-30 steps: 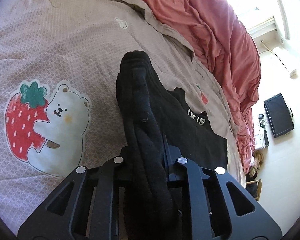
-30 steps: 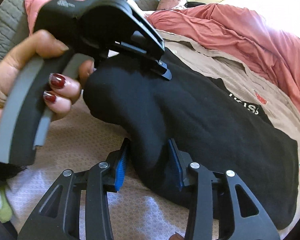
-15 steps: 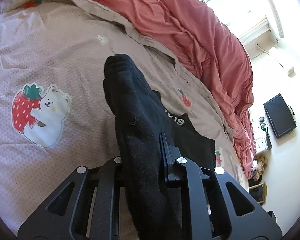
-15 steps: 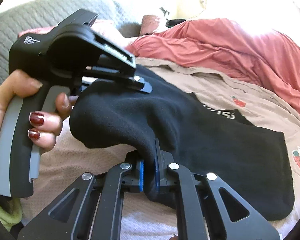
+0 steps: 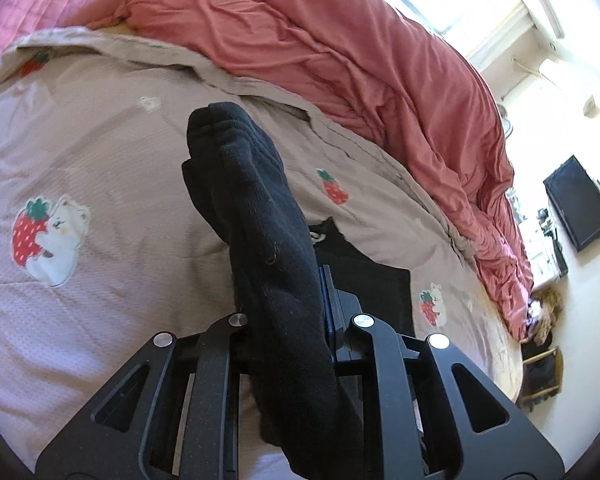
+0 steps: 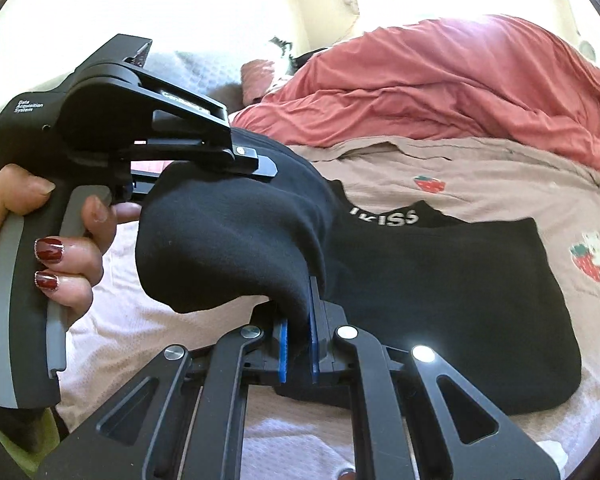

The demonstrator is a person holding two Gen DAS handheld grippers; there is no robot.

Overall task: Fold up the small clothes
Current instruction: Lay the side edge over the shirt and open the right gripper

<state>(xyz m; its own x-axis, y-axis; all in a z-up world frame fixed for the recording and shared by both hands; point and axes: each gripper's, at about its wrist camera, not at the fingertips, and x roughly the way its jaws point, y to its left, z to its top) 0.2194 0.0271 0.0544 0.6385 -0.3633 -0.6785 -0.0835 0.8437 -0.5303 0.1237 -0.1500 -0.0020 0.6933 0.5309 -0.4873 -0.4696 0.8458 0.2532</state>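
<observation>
L gripper fingers clamped on black garment, lifted fold sticking toward 12. R gripper fingers pinch its near edge. Rest of garment flat on bed, hem at 3. Red duvet bunched 12–2.

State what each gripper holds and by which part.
Both are shut on the same black garment. The right gripper pinches a folded edge of it; the left gripper clamps a bunched fold. Its far end lies on the bed.

Bed cover bears black garment, red duvet.
</observation>
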